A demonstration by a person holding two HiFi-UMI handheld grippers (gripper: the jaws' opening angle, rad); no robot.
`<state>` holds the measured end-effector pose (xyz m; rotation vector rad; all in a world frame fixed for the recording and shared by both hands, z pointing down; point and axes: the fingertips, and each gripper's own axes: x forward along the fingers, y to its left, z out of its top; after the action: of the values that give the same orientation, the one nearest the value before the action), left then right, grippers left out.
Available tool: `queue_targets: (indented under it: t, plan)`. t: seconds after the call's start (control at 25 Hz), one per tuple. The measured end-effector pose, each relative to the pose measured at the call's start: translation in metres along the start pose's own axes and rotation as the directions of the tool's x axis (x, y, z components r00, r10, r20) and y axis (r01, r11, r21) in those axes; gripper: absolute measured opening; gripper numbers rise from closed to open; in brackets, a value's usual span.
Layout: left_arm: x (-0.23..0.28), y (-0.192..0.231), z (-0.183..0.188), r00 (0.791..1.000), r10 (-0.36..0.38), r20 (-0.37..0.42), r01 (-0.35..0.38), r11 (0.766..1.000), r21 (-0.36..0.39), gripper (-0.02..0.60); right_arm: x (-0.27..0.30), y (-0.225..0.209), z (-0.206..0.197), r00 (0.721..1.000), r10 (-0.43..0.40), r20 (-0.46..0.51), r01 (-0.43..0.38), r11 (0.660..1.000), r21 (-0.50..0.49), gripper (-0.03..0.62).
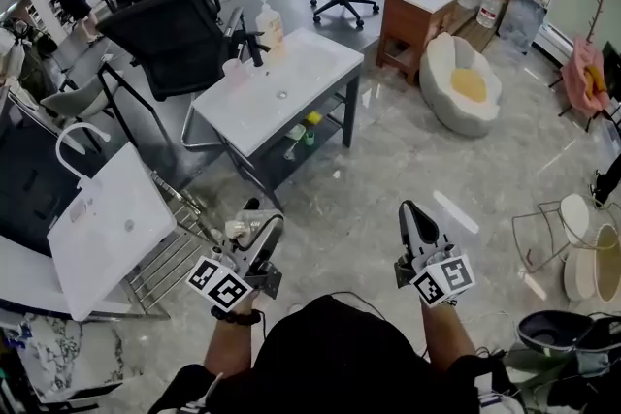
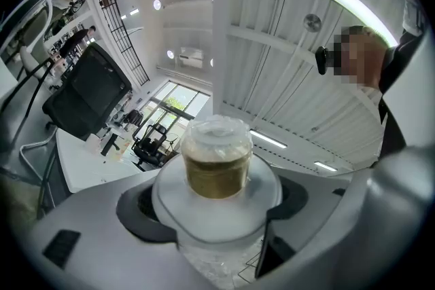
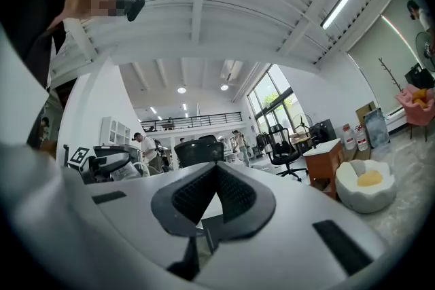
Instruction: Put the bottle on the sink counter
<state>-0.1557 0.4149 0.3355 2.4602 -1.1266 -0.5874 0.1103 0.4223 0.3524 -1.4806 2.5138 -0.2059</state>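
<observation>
A clear plastic bottle [image 1: 246,229] with a gold band under its clear cap lies between the jaws of my left gripper [image 1: 260,220], which is shut on it low in the head view, over the floor. In the left gripper view the bottle [image 2: 216,159] fills the middle, cap end pointing away, with the jaws pressed on its sides. The white sink counter [image 1: 315,63] stands further ahead, well apart from both grippers. A black faucet [image 1: 254,45] and a soap dispenser [image 1: 269,24] stand at its back edge. My right gripper [image 1: 409,211] is shut and holds nothing.
A white bag [image 1: 109,226] with a loop handle rests on a wire rack at the left. Black office chairs [image 1: 175,29] stand behind the counter. A wooden cabinet [image 1: 415,15] and a white round cushion seat [image 1: 464,84] are at the right. Bare marble floor lies between me and the counter.
</observation>
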Motion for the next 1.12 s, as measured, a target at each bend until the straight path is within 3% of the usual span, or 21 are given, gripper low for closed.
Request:
queue_targets:
  t: [0.32, 0.72, 1.0, 1.12]
  plan:
    - [0.012, -0.029, -0.016, 1.000, 0.018, -0.008, -0.018, 0.999, 0.051, 0.354, -0.033, -0.029, 0.005, 1.000, -0.001, 0.024, 0.000, 0.999, 0.041, 0.032]
    - [0.028, -0.074, -0.051, 0.994, 0.103, -0.039, -0.098, 0.989, 0.115, 0.354, -0.088, -0.073, 0.000, 1.000, 0.009, 0.009, -0.010, 0.994, 0.105, 0.032]
    - [0.036, -0.063, -0.054, 0.990, 0.127, -0.065, -0.116, 0.982, 0.150, 0.354, -0.069, -0.077, -0.010, 1.000, 0.017, -0.014, -0.015, 0.993, 0.120, 0.032]
    - [0.050, -0.045, -0.052, 0.990, 0.123, -0.069, -0.110, 0.981, 0.158, 0.354, -0.054, -0.077, -0.008, 1.000, 0.009, -0.026, -0.007, 0.997, 0.077, 0.032]
